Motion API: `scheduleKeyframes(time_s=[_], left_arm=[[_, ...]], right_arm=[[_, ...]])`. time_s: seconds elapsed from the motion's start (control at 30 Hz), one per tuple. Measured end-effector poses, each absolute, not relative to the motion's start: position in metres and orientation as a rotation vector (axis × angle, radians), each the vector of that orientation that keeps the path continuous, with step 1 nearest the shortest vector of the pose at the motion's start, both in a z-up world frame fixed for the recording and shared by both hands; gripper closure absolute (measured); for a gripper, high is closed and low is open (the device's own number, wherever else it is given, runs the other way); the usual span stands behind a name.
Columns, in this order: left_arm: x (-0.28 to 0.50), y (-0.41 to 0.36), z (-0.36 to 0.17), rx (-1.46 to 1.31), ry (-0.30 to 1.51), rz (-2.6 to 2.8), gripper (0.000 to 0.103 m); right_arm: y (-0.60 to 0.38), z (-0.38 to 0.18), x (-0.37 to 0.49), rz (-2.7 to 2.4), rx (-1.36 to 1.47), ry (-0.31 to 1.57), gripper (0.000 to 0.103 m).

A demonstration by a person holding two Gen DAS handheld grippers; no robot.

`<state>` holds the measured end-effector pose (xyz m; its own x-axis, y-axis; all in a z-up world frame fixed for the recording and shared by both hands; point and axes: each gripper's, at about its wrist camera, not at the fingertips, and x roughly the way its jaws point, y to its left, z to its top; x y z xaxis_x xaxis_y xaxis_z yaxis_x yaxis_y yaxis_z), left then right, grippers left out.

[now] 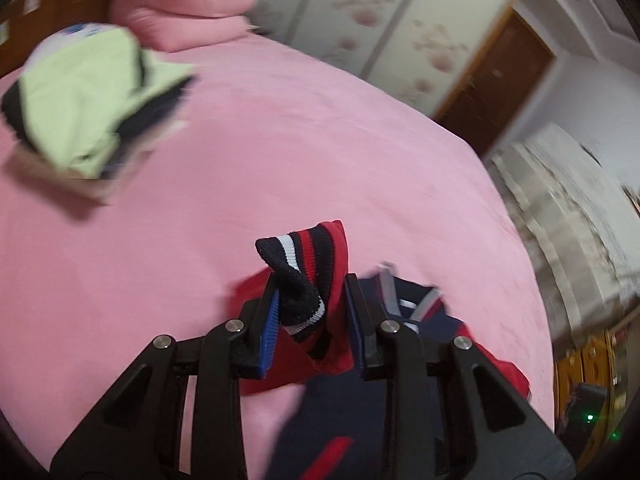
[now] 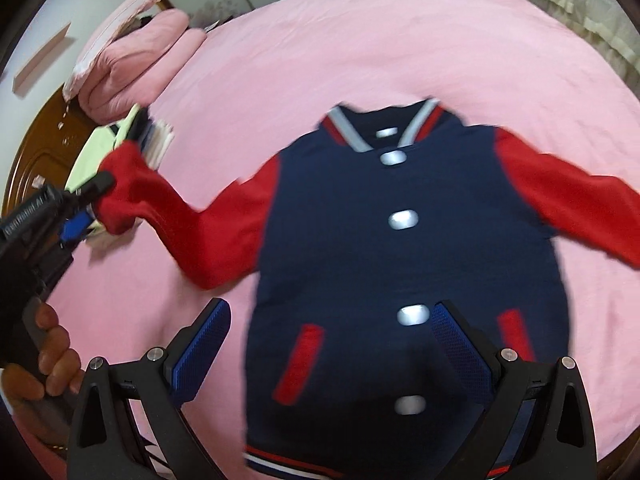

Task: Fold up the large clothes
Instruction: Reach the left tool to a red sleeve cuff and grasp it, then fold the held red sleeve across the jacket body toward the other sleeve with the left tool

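A navy varsity jacket (image 2: 400, 264) with red sleeves and white snaps lies face up on the pink bed (image 2: 360, 40). My left gripper (image 1: 312, 304) is shut on the striped cuff (image 1: 304, 268) of the jacket's left-hand red sleeve (image 2: 192, 224) and holds it lifted off the bed; the gripper also shows in the right wrist view (image 2: 94, 196). My right gripper (image 2: 328, 344) is open and empty, hovering above the jacket's lower front. The other red sleeve (image 2: 576, 204) lies stretched out to the right.
A pile of folded clothes with a pale green garment (image 1: 88, 116) on top sits at the bed's left. Pink folded bedding (image 1: 188, 4) lies by the wooden headboard (image 2: 40, 148). A wardrobe (image 1: 380, 20) and a door (image 1: 500, 80) stand beyond the bed.
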<state>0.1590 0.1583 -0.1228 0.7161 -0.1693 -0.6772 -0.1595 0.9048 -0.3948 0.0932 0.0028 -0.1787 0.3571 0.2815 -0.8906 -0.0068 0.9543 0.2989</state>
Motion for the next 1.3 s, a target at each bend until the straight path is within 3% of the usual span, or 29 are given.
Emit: scheduleKeyframes(time_s=[0.17, 0.23, 0.3, 0.5, 0.57, 0.63, 0.73, 0.77, 0.8, 0.87, 1.0, 1.07, 1.1, 1.13, 1.3], left_arm=[[0.176, 0.056, -0.135, -0.403, 0.828, -0.124, 0.075], [0.182, 0.019, -0.143, -0.369, 0.897, -0.161, 0.062], [0.186, -0.010, -0.149, -0.376, 0.959, -0.224, 0.030], [0.179, -0.012, -0.164, -0.361, 1.012, -0.103, 0.022], [0.187, 0.007, -0.183, -0.350, 1.082, -0.002, 0.022], [0.201, 0.039, -0.205, -0.339, 1.155, 0.123, 0.022], [0.214, 0.070, -0.224, -0.360, 1.212, 0.194, 0.022], [0.216, 0.075, -0.229, -0.363, 1.227, 0.210, 0.022], [0.215, 0.080, -0.230, -0.362, 1.234, 0.219, 0.022], [0.218, 0.084, -0.233, -0.347, 1.255, 0.246, 0.022], [0.230, 0.087, -0.252, -0.327, 1.305, 0.266, 0.022], [0.234, 0.086, -0.260, -0.277, 1.331, 0.307, 0.023], [0.236, 0.086, -0.259, -0.259, 1.334, 0.326, 0.026], [0.236, 0.086, -0.259, -0.235, 1.329, 0.352, 0.027], [0.231, 0.076, -0.236, -0.212, 1.223, 0.280, 0.047]], right_arm=[[-0.068, -0.186, 0.101, 0.141, 0.277, 1.196, 0.001], [-0.096, -0.195, 0.105, 0.126, 0.295, 1.205, 0.001], [-0.120, -0.205, 0.108, 0.119, 0.302, 1.212, 0.001], [-0.157, -0.227, 0.123, 0.176, 0.346, 1.229, 0.001], [-0.159, -0.235, 0.133, 0.250, 0.409, 1.222, 0.009], [-0.147, -0.244, 0.144, 0.298, 0.459, 1.235, 0.032], [-0.135, -0.267, 0.160, 0.279, 0.481, 1.315, 0.049], [-0.133, -0.274, 0.165, 0.269, 0.485, 1.334, 0.058], [-0.130, -0.276, 0.166, 0.274, 0.494, 1.337, 0.079], [-0.131, -0.271, 0.170, 0.289, 0.495, 1.273, 0.082], [-0.141, -0.242, 0.167, 0.323, 0.431, 1.102, 0.083], [-0.144, -0.247, 0.171, 0.287, 0.398, 1.161, 0.073], [-0.145, -0.251, 0.172, 0.278, 0.388, 1.210, 0.058], [-0.147, -0.258, 0.173, 0.257, 0.365, 1.268, 0.051], [-0.166, -0.231, 0.158, 0.166, 0.263, 1.171, 0.052]])
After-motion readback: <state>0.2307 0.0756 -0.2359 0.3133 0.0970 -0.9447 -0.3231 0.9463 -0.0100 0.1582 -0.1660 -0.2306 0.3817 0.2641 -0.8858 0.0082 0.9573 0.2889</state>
